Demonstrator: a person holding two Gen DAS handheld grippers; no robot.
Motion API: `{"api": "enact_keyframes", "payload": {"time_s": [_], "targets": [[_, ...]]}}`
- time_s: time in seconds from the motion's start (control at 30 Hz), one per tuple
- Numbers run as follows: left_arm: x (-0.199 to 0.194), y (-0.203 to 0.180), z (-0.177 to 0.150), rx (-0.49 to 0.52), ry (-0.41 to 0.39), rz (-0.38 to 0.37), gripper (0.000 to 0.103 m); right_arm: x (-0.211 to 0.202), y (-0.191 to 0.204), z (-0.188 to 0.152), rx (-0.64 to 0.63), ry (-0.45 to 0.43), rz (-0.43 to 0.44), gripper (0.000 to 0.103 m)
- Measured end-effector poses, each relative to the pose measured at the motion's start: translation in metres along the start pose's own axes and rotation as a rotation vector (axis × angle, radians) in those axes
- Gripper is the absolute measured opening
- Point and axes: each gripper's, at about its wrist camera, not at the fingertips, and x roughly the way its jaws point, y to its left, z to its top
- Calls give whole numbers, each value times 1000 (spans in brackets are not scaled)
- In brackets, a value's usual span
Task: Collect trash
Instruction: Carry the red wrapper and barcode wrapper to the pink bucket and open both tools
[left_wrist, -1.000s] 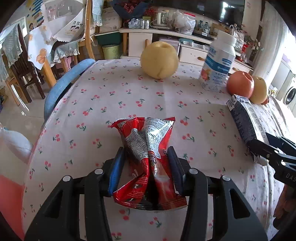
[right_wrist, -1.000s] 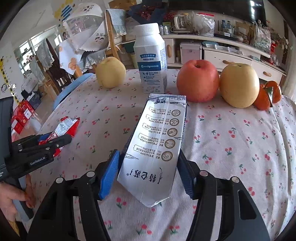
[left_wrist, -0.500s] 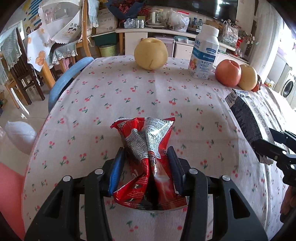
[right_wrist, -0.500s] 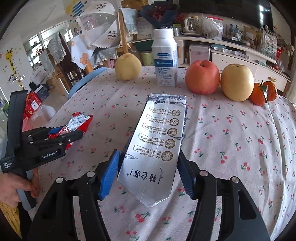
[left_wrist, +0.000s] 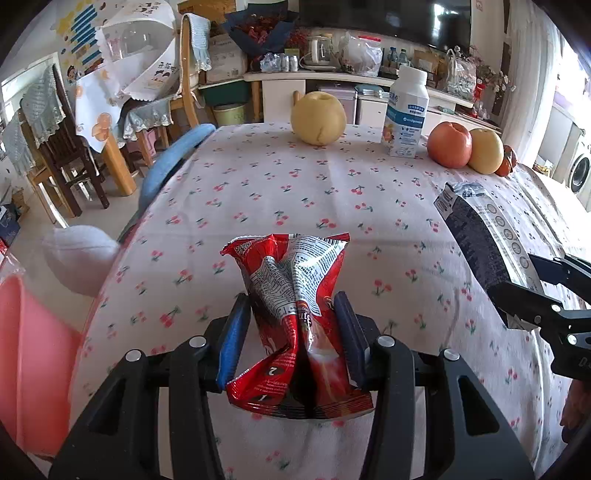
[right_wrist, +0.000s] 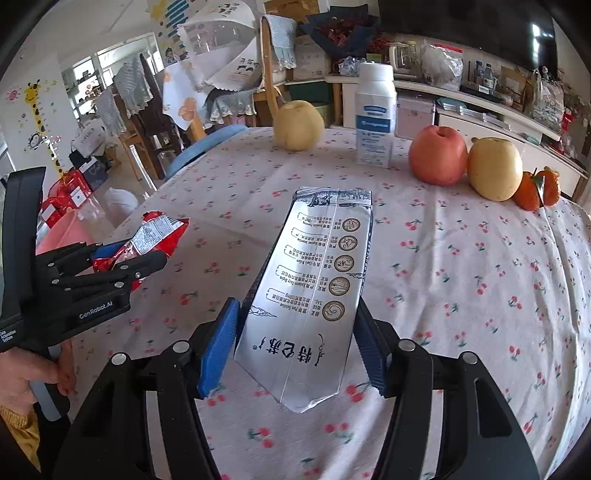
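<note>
The left gripper (left_wrist: 291, 332) clamps a crumpled red snack wrapper (left_wrist: 295, 317) above the desk (left_wrist: 295, 184); the right gripper (right_wrist: 295, 339) pinches a silver packet (right_wrist: 314, 288) between its blue pads; the desk wears a cherry-print cloth and carries a pear (left_wrist: 318, 118), a white bottle (left_wrist: 406, 110) and an apple (left_wrist: 449, 144); chairs and cluttered shelves stand behind.

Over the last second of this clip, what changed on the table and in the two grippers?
Both grippers pulled back from the fruit and bottle, which now look smaller and farther off. The left gripper stays shut on the red wrapper, the right gripper on the silver packet. Nothing was grasped or released. The pears, apple and white bottle kept their places on the tablecloth.
</note>
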Motion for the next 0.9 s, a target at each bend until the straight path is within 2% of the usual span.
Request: {"api": "enact_keyframes", "payload": {"time_s": [0.7, 0.9], "targets": [[-54, 44, -31, 3, -92, 63, 48, -18, 83, -42, -76, 18, 23, 62], [-72, 68, -34, -31, -139, 71, 48, -27, 105, -51, -76, 12, 21, 62]]}}
